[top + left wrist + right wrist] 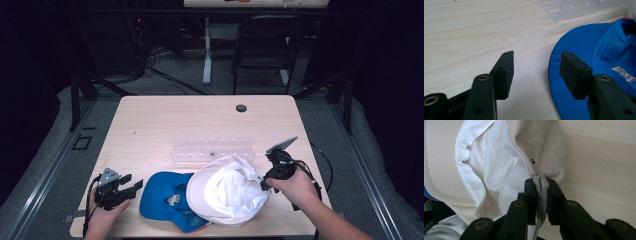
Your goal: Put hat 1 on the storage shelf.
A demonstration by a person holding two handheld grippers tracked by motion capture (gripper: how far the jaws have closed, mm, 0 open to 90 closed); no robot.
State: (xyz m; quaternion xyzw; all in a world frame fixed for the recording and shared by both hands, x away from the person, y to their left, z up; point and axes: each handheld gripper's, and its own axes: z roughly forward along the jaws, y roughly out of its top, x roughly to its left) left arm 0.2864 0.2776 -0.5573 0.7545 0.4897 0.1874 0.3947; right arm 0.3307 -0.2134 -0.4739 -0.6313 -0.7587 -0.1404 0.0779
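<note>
A pale wooden table (165,120) takes up the middle of the high view, with a small dark round grommet (241,108) near its far edge and a dark folding chair (265,45) standing on the floor beyond it at the upper centre. Low in the frame, right of centre, lies a cream-white cap (227,190), turned inside up so its white lining shows; it overlaps the right part of a blue cap (165,199) lying just to its left, whose brim points toward the lower left. Just behind the two caps, at mid-frame, sits a clear plastic rack (212,148). The right gripper (263,184), held at the lower right, touches the white cap's right edge; in the right gripper view its jaws are clamped together on a pinched fold of the cap's cream fabric. The left gripper (131,186), at the lower left, sits just beside the blue cap's brim; in the left gripper view its jaws stand apart with nothing between them, one over bare wood and the other over the brim.
</note>
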